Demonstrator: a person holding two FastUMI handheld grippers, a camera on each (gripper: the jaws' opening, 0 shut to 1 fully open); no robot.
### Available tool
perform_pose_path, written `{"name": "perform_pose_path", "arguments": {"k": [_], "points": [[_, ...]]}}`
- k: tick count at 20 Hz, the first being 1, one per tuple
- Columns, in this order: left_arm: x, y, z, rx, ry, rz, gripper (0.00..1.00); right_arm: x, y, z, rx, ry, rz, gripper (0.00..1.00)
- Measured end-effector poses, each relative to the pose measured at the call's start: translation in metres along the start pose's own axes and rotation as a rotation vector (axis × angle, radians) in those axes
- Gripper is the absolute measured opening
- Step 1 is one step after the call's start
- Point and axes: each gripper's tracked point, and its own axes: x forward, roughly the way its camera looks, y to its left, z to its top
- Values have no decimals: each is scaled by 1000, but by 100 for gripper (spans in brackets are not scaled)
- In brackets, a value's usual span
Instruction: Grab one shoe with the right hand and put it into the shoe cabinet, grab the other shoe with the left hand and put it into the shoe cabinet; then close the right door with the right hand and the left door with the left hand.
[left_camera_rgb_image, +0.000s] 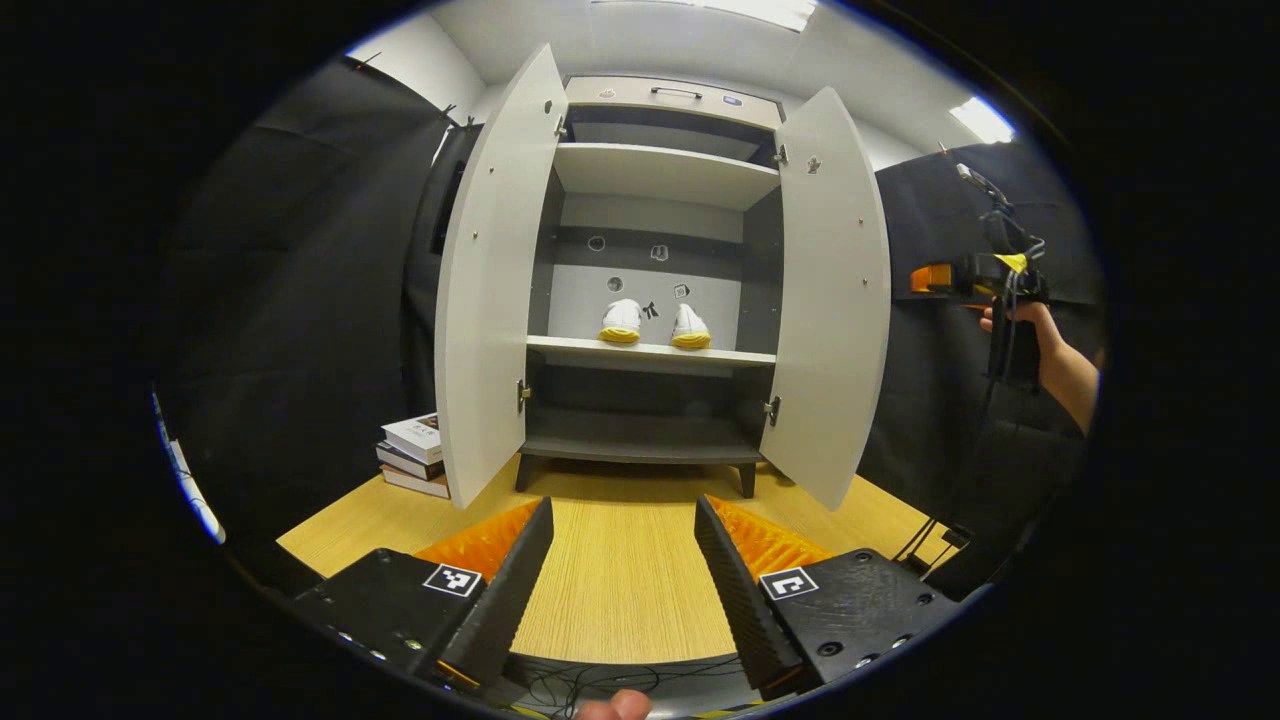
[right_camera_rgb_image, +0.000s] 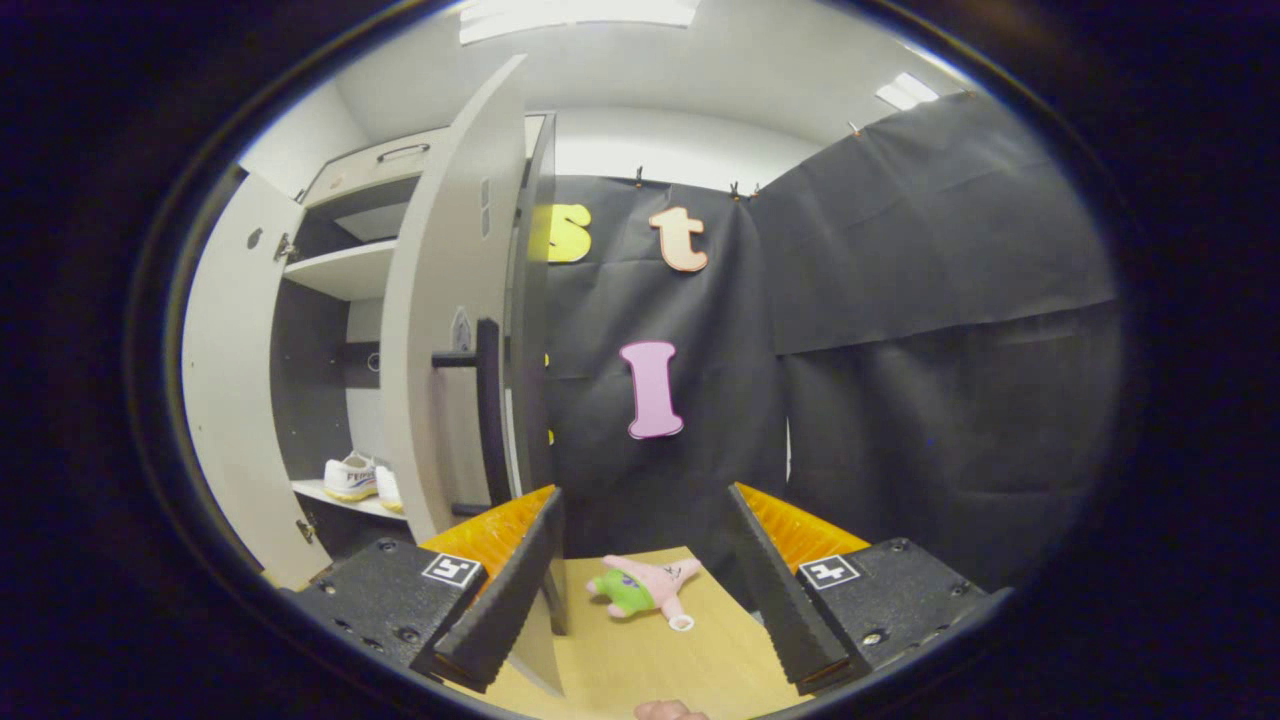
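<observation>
Left gripper view faces the shoe cabinet (left_camera_rgb_image: 660, 290) head-on, with both of its doors swung wide. Two white shoes with yellow soles stand side by side on the cabinet's middle shelf (left_camera_rgb_image: 650, 352): the left shoe (left_camera_rgb_image: 621, 321) and the right shoe (left_camera_rgb_image: 690, 327), just apart, heels outward. The left door (left_camera_rgb_image: 490, 290) and the right door (left_camera_rgb_image: 828, 300) flank the cabinet's opening. A stack of books (left_camera_rgb_image: 415, 455) lies on the wooden floor (left_camera_rgb_image: 620, 580) beside the cabinet's left door. The left gripper (left_camera_rgb_image: 622, 590) is released, fingers spread, grasping nothing, low before the cabinet. Right of the cabinet, a hand (left_camera_rgb_image: 1030, 330) holds the other gripper. Right gripper view shows the right gripper (right_camera_rgb_image: 645, 590) likewise spread and empty, just beside the right door's outer face and its dark handle (right_camera_rgb_image: 488, 410); a pink plush toy (right_camera_rgb_image: 640, 588) lies on the floor right of the cabinet.
</observation>
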Motion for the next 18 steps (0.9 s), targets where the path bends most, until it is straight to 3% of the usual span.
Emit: {"name": "perform_pose_path", "arguments": {"k": [6,10,11,14,15,16,18], "points": [[1,11,-6,-8,23,29,86,47,-6,29,-9,-1,-27,100],[3,12,-12,-20,41,32,86,56,6,18,13,44,-8,100],[2,11,-12,-20,44,29,86,56,7,18,28,42,-6,95],[1,9,-10,-11,33,21,86,57,13,17,43,39,4,96],[1,8,-11,-10,33,14,86,56,16,19,33,35,1,89],[1,8,-12,-9,34,10,86,54,20,20,24,26,1,96],[1,9,-12,-7,35,5,86,49,34,21,7,20,12,96]]}}
